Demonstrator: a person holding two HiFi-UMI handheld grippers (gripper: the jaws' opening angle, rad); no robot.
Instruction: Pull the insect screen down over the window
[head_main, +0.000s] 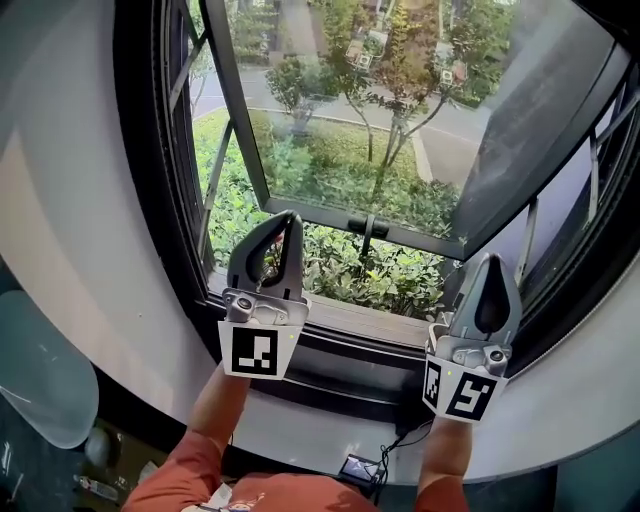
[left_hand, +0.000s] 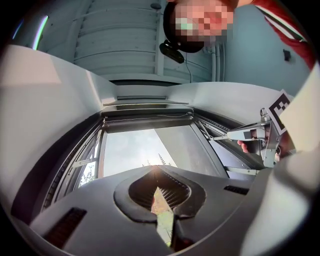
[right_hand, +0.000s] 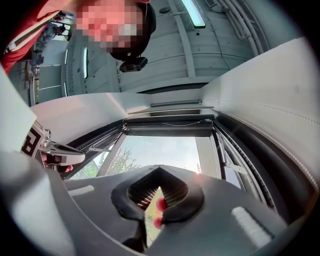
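Note:
The insect screen is rolled up in a dark cassette (left_hand: 147, 116) (right_hand: 170, 128) along the top of the window frame, with a thin cord lying along it. The window opening below it is uncovered. In the head view the glass sash (head_main: 350, 120) stands swung outward over green bushes. My left gripper (head_main: 290, 216) (left_hand: 157, 182) is held up in front of the sill (head_main: 350, 318) at the left, shut with nothing between its jaws. My right gripper (head_main: 493, 260) (right_hand: 159, 189) is up at the right of the sill, also shut and holding nothing. Neither touches the frame.
A black handle (head_main: 368, 226) sits on the sash's lower rail. White curved reveals (head_main: 80, 250) flank the dark window frame. A cable and a small device (head_main: 360, 467) hang below the sill. A metal stay arm (left_hand: 85, 162) crosses the left of the opening.

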